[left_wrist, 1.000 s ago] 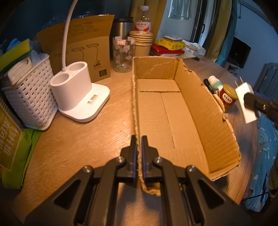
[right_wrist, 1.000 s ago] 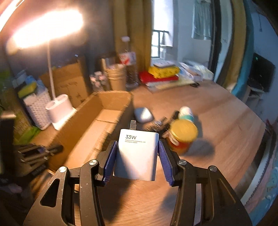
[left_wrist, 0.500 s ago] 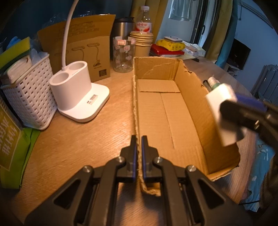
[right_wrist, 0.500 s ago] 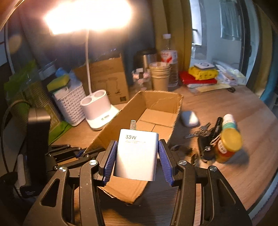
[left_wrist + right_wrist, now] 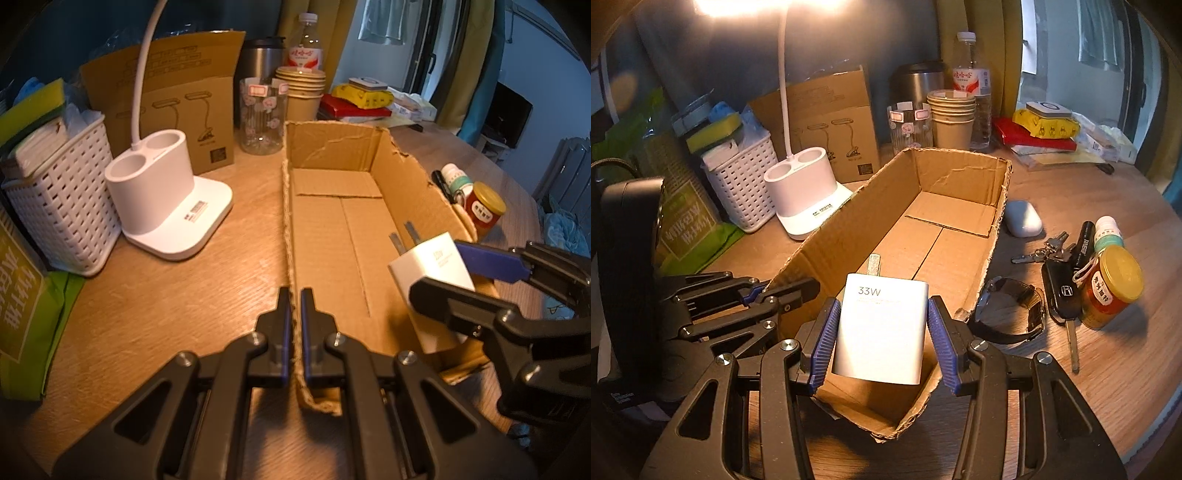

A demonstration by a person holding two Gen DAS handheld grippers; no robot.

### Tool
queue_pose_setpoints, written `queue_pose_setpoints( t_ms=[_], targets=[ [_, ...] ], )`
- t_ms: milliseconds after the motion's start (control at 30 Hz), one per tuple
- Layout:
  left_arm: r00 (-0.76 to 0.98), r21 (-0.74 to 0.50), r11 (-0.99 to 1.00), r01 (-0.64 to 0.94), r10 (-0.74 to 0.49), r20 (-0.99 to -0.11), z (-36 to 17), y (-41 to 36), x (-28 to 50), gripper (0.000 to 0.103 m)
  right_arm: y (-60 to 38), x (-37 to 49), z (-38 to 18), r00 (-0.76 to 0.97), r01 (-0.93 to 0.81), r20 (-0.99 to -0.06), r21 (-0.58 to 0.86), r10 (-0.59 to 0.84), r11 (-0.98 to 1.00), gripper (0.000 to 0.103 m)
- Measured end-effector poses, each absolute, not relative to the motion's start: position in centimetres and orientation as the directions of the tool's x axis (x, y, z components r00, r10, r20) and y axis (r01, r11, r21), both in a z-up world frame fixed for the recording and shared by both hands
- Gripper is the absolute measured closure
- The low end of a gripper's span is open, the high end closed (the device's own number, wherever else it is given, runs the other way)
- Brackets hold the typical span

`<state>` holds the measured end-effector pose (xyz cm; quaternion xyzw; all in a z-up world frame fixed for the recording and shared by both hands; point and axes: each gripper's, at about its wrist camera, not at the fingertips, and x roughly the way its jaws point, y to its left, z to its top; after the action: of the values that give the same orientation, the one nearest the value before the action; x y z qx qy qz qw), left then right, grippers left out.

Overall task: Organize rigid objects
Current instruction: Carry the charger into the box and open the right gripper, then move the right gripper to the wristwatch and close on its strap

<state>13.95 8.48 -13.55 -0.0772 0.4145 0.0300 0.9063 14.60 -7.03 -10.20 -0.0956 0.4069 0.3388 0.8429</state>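
Observation:
An open, empty cardboard box (image 5: 332, 236) lies lengthwise on the wooden table; it also shows in the right wrist view (image 5: 938, 236). My left gripper (image 5: 294, 306) is shut on the box's left wall near its near end. My right gripper (image 5: 882, 328) is shut on a white 33W charger (image 5: 882, 328) and holds it over the box's near end, prongs forward. The charger (image 5: 432, 266) shows in the left wrist view above the box's right wall. Right of the box lie a watch (image 5: 1015, 306), car key (image 5: 1062, 295), key bunch (image 5: 1041, 251), yellow-lidded jar (image 5: 1112, 288), small bottle (image 5: 1108, 232) and white case (image 5: 1021, 218).
Left of the box stand a white lamp base (image 5: 166, 199), a white woven basket (image 5: 62, 206) and a green packet (image 5: 22, 295). Behind it are a cardboard sleeve (image 5: 184, 110), a glass (image 5: 262, 118), paper cups (image 5: 301, 92), a steel flask (image 5: 264, 59), a bottle and stacked packets (image 5: 362, 99).
My right gripper has carried the charger from beside the jar leftward to over the box's near end. My left gripper has stayed shut on the box wall.

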Motion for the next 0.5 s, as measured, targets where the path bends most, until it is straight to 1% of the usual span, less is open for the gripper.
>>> queue_pose_setpoints(
  t_ms=[500],
  targets=[
    [0.652, -0.118, 0.986, -0.115, -0.014, -0.758, -13.66, 8.55, 14.12, 0.098, -7.29, 14.57, -9.47, 0.455, -0.639, -0.740, 0.116, 0.495, 0.760, 0.052]
  ],
)
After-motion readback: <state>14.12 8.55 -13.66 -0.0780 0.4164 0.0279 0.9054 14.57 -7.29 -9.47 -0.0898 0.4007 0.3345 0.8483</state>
